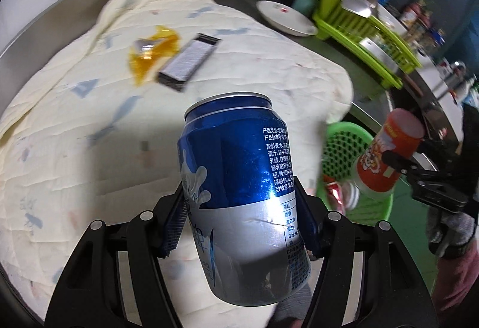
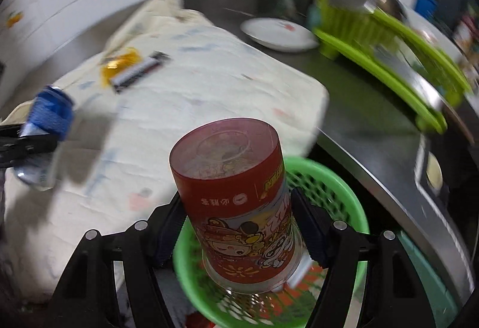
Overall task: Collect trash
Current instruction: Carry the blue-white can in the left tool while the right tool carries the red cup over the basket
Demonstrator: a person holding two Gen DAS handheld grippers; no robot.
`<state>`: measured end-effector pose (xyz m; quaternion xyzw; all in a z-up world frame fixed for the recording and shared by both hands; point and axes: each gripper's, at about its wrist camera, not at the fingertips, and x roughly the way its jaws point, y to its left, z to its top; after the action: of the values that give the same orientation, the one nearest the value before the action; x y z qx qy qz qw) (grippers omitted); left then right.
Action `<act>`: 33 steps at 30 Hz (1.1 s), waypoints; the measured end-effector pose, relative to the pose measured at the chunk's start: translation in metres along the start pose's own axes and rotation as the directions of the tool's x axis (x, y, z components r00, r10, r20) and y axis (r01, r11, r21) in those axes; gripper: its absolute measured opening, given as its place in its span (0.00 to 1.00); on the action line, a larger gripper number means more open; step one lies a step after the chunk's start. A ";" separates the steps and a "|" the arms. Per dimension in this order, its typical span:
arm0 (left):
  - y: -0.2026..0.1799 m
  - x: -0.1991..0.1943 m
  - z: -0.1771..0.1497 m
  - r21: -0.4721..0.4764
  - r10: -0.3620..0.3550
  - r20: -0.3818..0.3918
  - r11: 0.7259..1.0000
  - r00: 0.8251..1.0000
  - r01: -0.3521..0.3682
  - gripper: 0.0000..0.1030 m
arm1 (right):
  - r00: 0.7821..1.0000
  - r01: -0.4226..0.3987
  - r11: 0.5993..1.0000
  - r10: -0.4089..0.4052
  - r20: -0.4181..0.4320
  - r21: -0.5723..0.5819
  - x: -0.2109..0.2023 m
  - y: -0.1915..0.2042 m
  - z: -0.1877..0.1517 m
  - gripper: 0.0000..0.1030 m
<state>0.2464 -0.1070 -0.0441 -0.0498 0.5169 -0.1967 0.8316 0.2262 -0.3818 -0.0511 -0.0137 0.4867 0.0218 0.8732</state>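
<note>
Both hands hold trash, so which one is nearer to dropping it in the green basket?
Right, probably. The right gripper holds the red tub directly over the basket, while the left gripper holds the blue can over the cloth.

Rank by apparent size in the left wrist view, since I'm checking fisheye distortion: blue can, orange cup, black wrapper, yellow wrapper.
1. blue can, largest, but nearest the camera
2. orange cup
3. black wrapper and yellow wrapper: too alike to rank
</note>
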 end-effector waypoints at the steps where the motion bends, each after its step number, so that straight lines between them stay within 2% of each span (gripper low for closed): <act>1: -0.006 0.002 0.000 0.009 -0.006 -0.003 1.000 1.000 0.006 0.61 | 1.000 0.016 1.000 -0.016 0.000 0.010 0.003 -0.006 -0.004 0.65; 5: -0.035 0.011 -0.001 0.050 -0.030 -0.019 0.998 0.999 0.031 0.61 | 0.999 0.029 0.996 -0.027 -0.025 0.089 0.024 -0.036 -0.019 0.65; 10: -0.055 0.023 -0.003 0.069 -0.048 -0.041 0.996 0.998 0.051 0.61 | 0.999 0.036 0.986 -0.034 -0.013 0.164 0.052 -0.057 -0.028 0.65; 18: -0.075 0.039 -0.003 0.094 -0.056 -0.074 0.994 0.996 0.063 0.61 | 1.000 0.006 0.972 -0.004 -0.008 0.236 0.083 -0.064 -0.024 0.65; 25: -0.088 0.051 -0.002 0.108 -0.080 -0.098 0.990 0.992 0.091 0.61 | 1.000 0.015 0.983 -0.019 0.024 0.182 0.063 -0.059 -0.021 0.65; 33: -0.124 0.075 -0.005 0.151 -0.126 -0.140 0.978 0.982 0.147 0.61 | 0.993 0.056 0.985 -0.072 0.096 0.165 0.011 -0.068 -0.037 0.73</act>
<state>0.2367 -0.2486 -0.0736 -0.0052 0.5478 -0.2971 0.7820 0.2037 -0.4514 -0.0798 0.0427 0.4412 -0.0453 0.8952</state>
